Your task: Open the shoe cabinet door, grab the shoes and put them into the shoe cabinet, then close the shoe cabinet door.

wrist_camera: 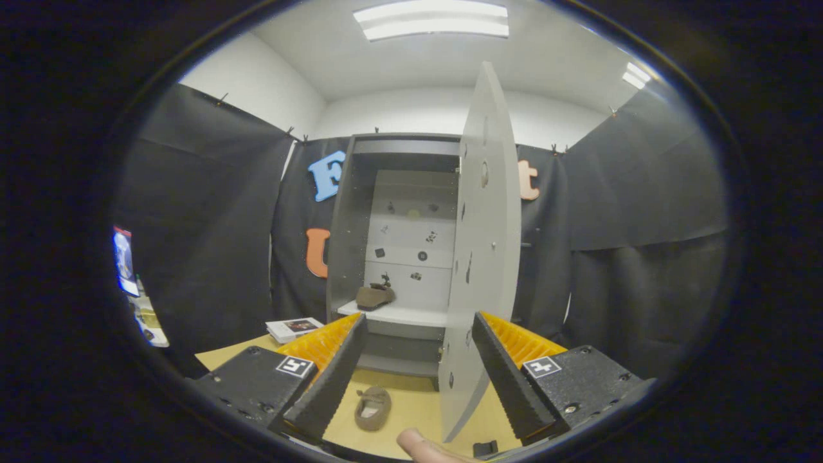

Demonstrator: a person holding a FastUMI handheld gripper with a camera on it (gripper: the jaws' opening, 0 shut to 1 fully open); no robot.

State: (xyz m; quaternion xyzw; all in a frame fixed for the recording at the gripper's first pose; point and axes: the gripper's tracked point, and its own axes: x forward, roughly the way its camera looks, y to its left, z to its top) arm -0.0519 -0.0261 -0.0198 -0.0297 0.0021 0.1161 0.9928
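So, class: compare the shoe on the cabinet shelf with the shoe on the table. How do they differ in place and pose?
The shelf shoe sits inside the cabinet, beyond the open door; the table shoe lies outside, on the table between the open tool's fingers. The shelf shoe shows its side; the table shoe shows its opening from above. Both are brown and look like a pair.

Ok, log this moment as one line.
door: open | shoe on shelf: stowed | shoe on table: pending, between fingers | gripper: open, empty

You have matt grey board on the door (483, 257), soft brown suede-like shoes (373, 408), ribbed black pads (334, 379), pale wood tabletop (411, 418).
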